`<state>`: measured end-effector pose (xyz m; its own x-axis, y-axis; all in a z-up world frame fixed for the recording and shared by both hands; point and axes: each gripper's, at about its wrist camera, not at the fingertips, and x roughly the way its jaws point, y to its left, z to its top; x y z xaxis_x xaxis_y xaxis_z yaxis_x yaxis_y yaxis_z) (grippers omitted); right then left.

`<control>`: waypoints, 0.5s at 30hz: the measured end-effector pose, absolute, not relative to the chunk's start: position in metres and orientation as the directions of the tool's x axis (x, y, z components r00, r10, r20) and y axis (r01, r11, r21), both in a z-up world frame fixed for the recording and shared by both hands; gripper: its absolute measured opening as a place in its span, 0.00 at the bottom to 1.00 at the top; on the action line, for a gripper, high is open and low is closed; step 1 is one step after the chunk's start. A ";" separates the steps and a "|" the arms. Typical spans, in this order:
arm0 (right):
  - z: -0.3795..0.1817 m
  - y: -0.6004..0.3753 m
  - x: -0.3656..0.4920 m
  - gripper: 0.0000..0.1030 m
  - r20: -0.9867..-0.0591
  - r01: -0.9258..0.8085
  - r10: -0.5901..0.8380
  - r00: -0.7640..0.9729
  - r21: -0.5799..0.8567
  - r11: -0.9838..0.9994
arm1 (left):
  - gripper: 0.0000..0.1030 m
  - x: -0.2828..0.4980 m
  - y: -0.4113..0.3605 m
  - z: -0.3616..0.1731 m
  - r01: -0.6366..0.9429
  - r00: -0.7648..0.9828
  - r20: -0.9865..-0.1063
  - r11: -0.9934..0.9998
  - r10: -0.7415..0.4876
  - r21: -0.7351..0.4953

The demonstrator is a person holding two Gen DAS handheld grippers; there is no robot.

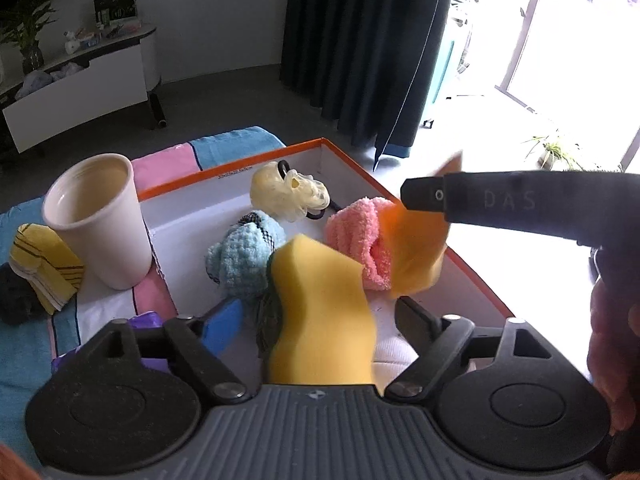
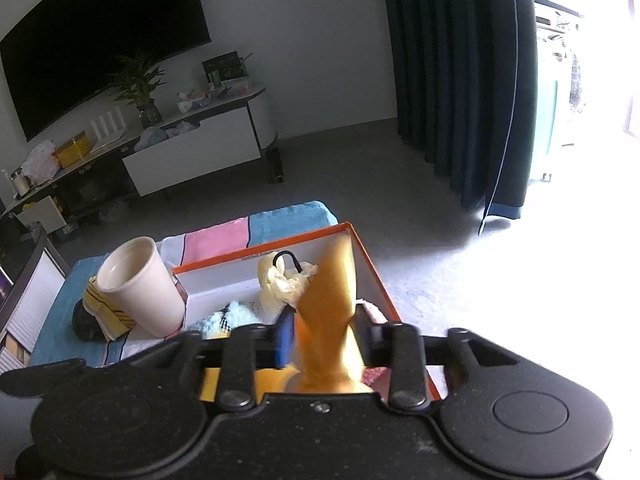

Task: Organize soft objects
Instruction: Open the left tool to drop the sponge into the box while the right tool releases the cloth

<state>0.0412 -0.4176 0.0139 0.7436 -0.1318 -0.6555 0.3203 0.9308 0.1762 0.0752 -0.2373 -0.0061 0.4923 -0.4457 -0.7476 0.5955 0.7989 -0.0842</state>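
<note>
pinching a blurred orange cloth (image 2: pixel 326 312), the right tool (image 2: pixel 324 336) overhangs fluffy socks (image 1: pixel 356 236).

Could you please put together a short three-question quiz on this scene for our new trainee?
1. True or false: the right tool is shut on the orange cloth.
2. Which soft item lies nearest the far wall of the orange-rimmed box? A) pink fuzzy cloth B) pale yellow mesh puff C) light blue fuzzy cloth
3. Fill in: the cream cup stands upright, outside the box, on the striped ____.

Key: 1 true. 2 B. 3 towel. Note for the trainee: the yellow sponge sits between the fingers of the left tool, which are spread wider than it.
</note>
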 end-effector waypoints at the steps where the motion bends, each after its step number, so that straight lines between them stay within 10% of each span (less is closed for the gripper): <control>1: 0.013 -0.417 0.041 0.41 -0.655 0.324 -0.135 0.744 0.177 0.929 | 0.86 0.075 -0.236 -0.005 0.592 0.497 -0.745 0.802 -0.444 -0.083; 15: 0.034 -0.405 0.022 0.52 -0.599 0.306 -0.137 0.789 0.189 0.933 | 0.96 0.068 -0.201 0.026 0.470 0.611 -0.695 0.880 -0.378 -0.064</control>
